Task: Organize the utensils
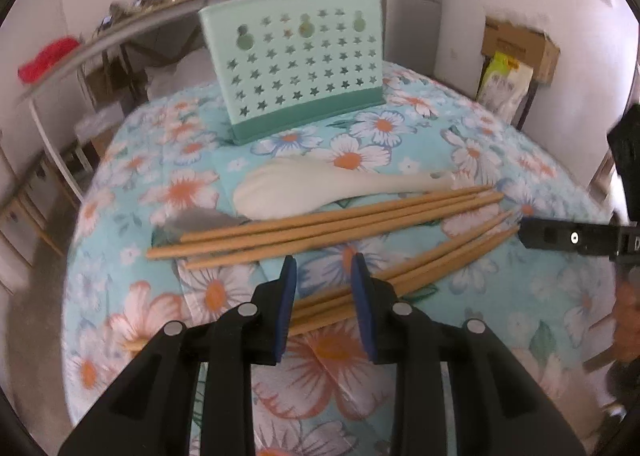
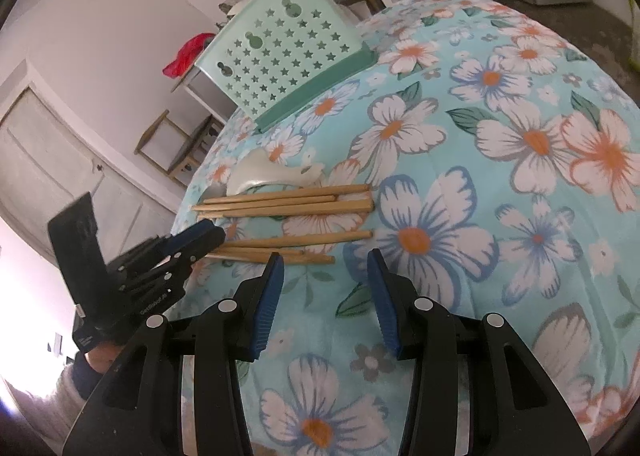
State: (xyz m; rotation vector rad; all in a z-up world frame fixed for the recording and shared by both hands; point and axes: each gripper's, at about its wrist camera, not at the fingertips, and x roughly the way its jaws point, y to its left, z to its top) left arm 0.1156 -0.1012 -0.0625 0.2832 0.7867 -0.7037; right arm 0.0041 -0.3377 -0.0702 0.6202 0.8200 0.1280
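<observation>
Left gripper [image 2: 208, 234] body: white lettering, unreadable.

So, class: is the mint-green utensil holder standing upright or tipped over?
Upright. The utensil holder stands on its darker green base on the floral cloth, star-punched wall rising vertically. Whether anything is inside cannot be told.

Both wrist cameras look steeply down from close above the worktop [image 1: 120, 183]; both views share the chopsticks [image 1: 320, 228] and holder [image 2: 288, 55].

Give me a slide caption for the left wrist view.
Open left gripper above wooden chopsticks, white spoon and mint holder beyond.
</observation>
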